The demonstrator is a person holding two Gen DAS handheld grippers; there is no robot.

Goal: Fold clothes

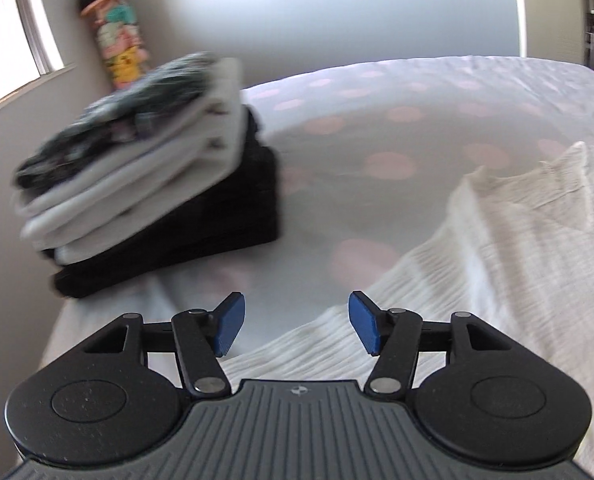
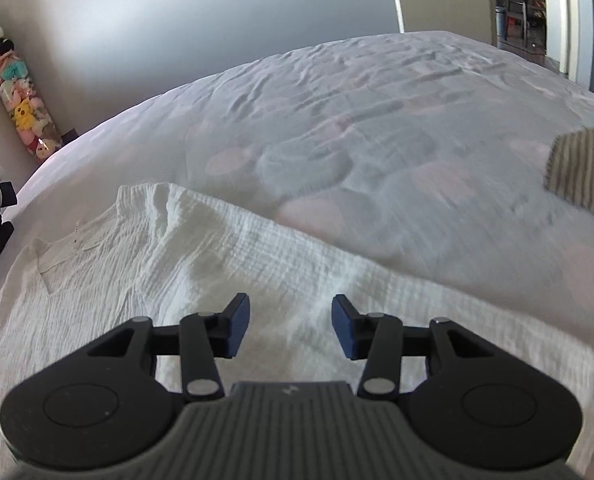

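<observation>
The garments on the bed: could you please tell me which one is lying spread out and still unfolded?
The white crinkled top, spread flat just ahead of both claws. The stack of folded clothes is already done, and the striped garment lies only partly in view.

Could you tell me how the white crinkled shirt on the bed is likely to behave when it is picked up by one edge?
The white shirt looks thin and already rumples near its collar, so it will probably sag limply. Its crinkled weave should give the pads some grip. It likely weighs little, lying nearly flat on the bed.

No readable text, label, brand or number appears on anything in either view.
</observation>
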